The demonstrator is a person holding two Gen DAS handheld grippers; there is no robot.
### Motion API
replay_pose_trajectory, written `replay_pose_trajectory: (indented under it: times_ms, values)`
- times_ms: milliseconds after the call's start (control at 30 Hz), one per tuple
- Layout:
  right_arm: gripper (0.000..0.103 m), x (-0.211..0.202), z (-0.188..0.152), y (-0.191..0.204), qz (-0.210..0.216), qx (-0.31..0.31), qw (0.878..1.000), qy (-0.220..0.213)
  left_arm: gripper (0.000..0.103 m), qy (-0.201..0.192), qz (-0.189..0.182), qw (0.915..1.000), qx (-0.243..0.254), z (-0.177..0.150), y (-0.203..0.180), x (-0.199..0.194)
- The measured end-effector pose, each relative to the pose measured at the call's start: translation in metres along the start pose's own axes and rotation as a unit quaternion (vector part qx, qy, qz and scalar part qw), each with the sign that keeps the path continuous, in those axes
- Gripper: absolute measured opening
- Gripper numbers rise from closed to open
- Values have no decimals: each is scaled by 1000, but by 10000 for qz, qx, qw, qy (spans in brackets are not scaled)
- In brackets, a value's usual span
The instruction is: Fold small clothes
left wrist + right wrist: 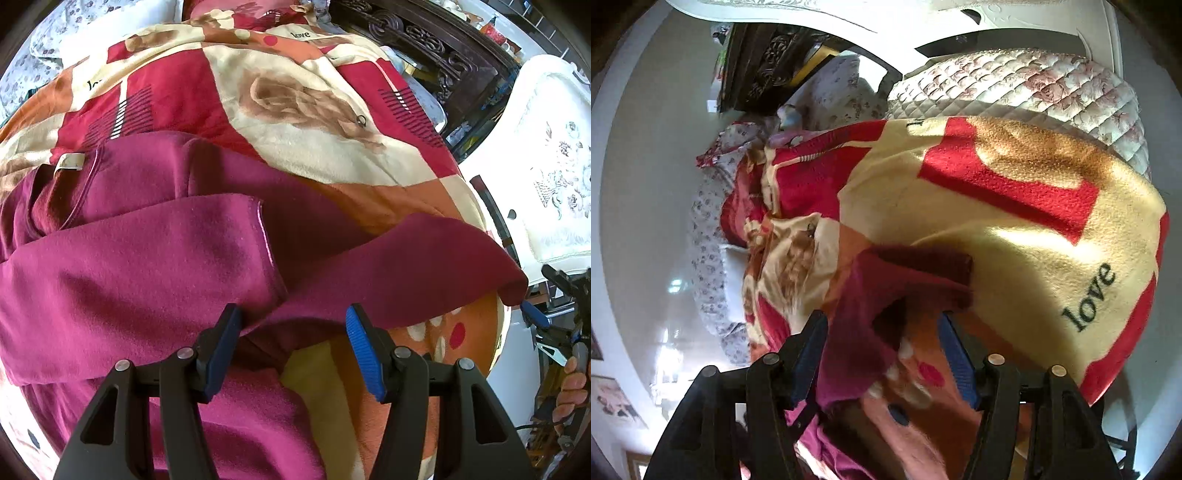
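A magenta fleece garment (155,236) lies on a patterned blanket (295,110), one sleeve folded across its body and another stretch of cloth (406,266) reaching right to the blanket's edge. My left gripper (291,332) is open, its blue pads either side of the garment's near edge. My right gripper shows at the far right of the left wrist view (533,314), at the tip of that stretch of cloth. In the right wrist view the right gripper (882,339) has its jaws apart with magenta cloth (886,295) between them.
The blanket (1034,240) covers a bed, with a quilted floral cover (1015,85) beyond. A dark carved wooden piece (424,40) and a white embroidered chair (554,155) stand to the right. A small metal ring (361,120) lies on the blanket.
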State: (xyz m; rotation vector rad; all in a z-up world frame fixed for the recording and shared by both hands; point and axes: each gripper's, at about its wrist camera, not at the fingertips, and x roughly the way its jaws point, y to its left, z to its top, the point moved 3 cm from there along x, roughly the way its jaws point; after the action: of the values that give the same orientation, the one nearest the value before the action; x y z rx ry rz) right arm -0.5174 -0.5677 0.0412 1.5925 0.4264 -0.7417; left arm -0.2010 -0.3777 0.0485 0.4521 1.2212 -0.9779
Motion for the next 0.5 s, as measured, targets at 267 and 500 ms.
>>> replay_pose_trajectory:
  times_ms: [267, 500]
  values:
    - [25, 31, 18, -5, -390, 270, 9986, -224, 58, 5, 18, 10000, -27, -7, 5, -3]
    - [9, 7, 22, 28, -910, -967, 9884, -732, 58, -19, 111, 9995, -302, -12, 29, -13]
